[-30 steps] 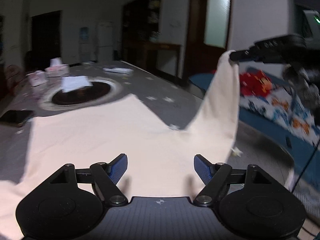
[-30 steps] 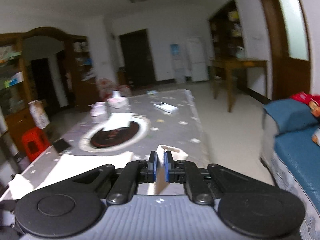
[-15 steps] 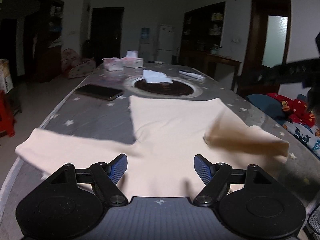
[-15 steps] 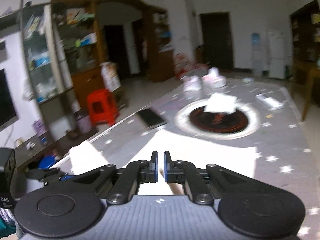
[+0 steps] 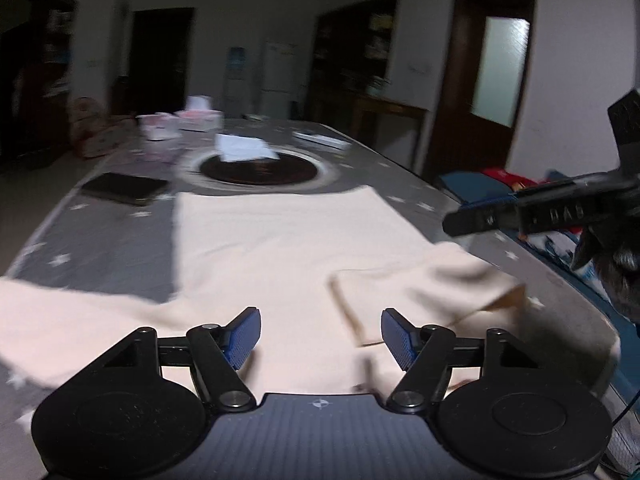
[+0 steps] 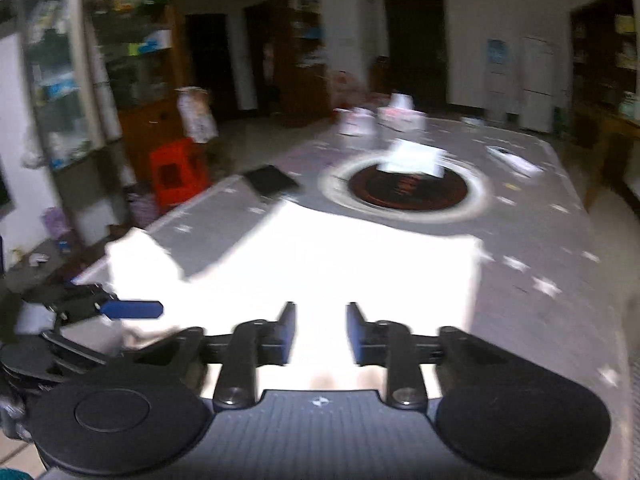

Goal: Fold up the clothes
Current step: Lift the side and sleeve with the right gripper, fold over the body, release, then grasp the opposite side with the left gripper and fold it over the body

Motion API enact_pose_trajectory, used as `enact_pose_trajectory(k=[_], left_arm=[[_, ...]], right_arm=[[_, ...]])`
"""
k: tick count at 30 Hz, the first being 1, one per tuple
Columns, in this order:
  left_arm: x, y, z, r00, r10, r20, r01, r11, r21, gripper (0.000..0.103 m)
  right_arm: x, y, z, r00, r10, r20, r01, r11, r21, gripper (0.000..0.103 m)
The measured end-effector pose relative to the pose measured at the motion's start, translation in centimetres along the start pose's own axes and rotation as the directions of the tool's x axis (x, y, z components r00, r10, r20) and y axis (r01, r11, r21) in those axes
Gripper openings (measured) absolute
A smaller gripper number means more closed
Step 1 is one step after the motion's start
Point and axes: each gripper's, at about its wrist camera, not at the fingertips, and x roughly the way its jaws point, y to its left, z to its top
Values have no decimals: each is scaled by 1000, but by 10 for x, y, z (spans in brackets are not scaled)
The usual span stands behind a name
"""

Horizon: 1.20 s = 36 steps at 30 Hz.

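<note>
A cream long-sleeved shirt [image 5: 280, 248] lies flat on the grey star-patterned table [image 5: 120, 240]. Its right sleeve [image 5: 420, 280] is folded in over the body, and the left sleeve [image 5: 60, 308] stretches out to the left edge. My left gripper [image 5: 320, 330] hovers low over the shirt's near end, its jaws closing a little with no cloth between them. My right gripper [image 6: 320, 320] is above the shirt [image 6: 360, 264]; its jaws are opening and hold nothing. In the left wrist view the right gripper [image 5: 480, 220] hangs just above the folded sleeve. The left gripper [image 6: 132, 309] shows beside the outstretched sleeve [image 6: 136, 256].
A dark phone [image 5: 124, 188] lies left of the shirt's far end. Beyond it is a round dark hotplate [image 5: 256, 166] with white paper on it, then tissue boxes [image 5: 200, 118] and a remote [image 5: 320, 138]. A red stool [image 6: 178, 172] stands off the table's left; a blue sofa [image 5: 472, 186] is at the right.
The right gripper was shut on the raised sleeve, carried it over the shirt and let it go; its jaws have since parted. The sleeve now lies folded on the body.
</note>
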Motion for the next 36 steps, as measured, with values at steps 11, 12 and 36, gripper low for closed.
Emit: enact_pose_trajectory(k=[11,12,36], left_arm=[[51,-32,0,993,-12,-117,22,996,92,35],[51,-31,1,993,-10,-117,21,996,85,23],[-16,-43,94,985,7,172,-40,982,187,8]], right_arm=[[-34,-37,-67,982,-178,-64,179,984,13,66],[-34,-38,-70,982,-175,-68,177,984,21,67],[-15,-20,-87,970,-237,-45,235,971,-53,79]])
